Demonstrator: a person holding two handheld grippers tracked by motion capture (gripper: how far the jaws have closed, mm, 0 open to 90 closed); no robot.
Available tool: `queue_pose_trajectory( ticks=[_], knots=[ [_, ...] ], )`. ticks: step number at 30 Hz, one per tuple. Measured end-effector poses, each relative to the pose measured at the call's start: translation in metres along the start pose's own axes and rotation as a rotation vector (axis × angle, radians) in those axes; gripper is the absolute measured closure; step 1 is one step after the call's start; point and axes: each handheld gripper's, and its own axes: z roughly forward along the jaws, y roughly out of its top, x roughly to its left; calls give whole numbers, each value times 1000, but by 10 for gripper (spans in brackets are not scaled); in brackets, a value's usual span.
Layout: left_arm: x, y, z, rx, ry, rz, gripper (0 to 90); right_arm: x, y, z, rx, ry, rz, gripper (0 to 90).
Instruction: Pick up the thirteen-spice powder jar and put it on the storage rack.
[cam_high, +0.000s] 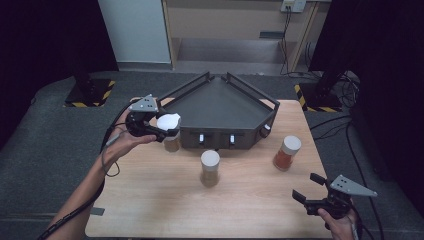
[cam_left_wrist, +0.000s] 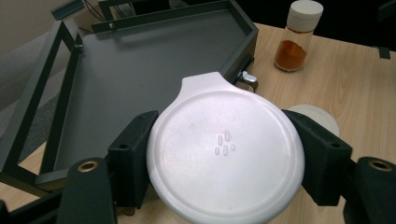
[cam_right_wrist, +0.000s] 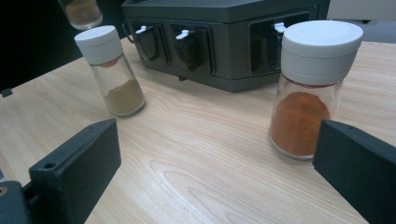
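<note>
My left gripper is shut on the white lid of a spice jar with brown powder. The jar hangs above the table, just left of the dark metal rack. Both pads press the lid's sides. The rack's flat tray lies behind the lid. A second jar with olive powder stands mid-table in front of the rack. A third jar with orange powder stands to the right. My right gripper is open near the front right corner, with nothing between its jaws.
The right gripper view faces the orange jar close by, the olive jar farther left, and the rack's front with its small white latches. The held jar's bottom shows at top left. Bare wooden tabletop spreads in front.
</note>
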Motion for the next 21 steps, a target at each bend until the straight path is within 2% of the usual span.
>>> queue_pose_trajectory(
  ticks=[8, 16, 21],
  knots=[
    [4, 13, -4, 1, 11, -5, 291, -1, 0, 0, -2, 5, 2, 16],
    [6, 26, -3, -6, 49, -10, 291, -1, -1, 0, -6, 8, -1, 16],
    [8, 36, -1, -25, 73, -33, 291, -2, -1, 0, -5, 10, -1, 16]
  ],
)
